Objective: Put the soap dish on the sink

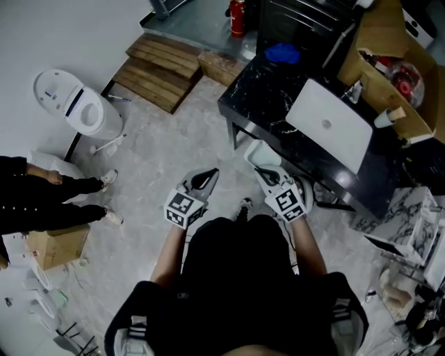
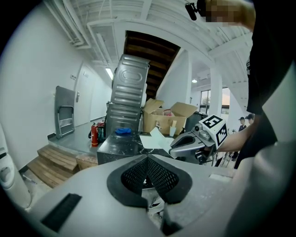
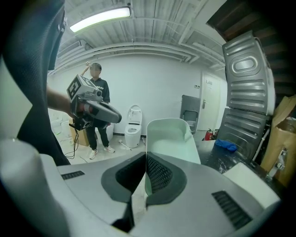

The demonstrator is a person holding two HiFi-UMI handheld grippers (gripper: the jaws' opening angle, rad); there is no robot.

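Note:
In the head view my right gripper [image 1: 268, 174] is shut on the rim of a pale green soap dish [image 1: 259, 154], held above the floor just short of the black marble counter [image 1: 261, 97]. A white rectangular basin or panel [image 1: 327, 128] lies on that counter. The right gripper view shows the soap dish [image 3: 169, 136] standing up from between the closed pads of my right gripper [image 3: 146, 171]. My left gripper [image 1: 207, 177] is beside it to the left, shut with nothing in it; its pads meet in the left gripper view [image 2: 148, 173].
A blue cloth [image 1: 281, 52] lies at the counter's far end. An open cardboard box [image 1: 389, 76] stands at the back right. A white toilet [image 1: 76, 111], wooden pallets [image 1: 160, 69] and a red fire extinguisher [image 1: 238, 17] stand further off. A person [image 1: 42, 201] stands at the left.

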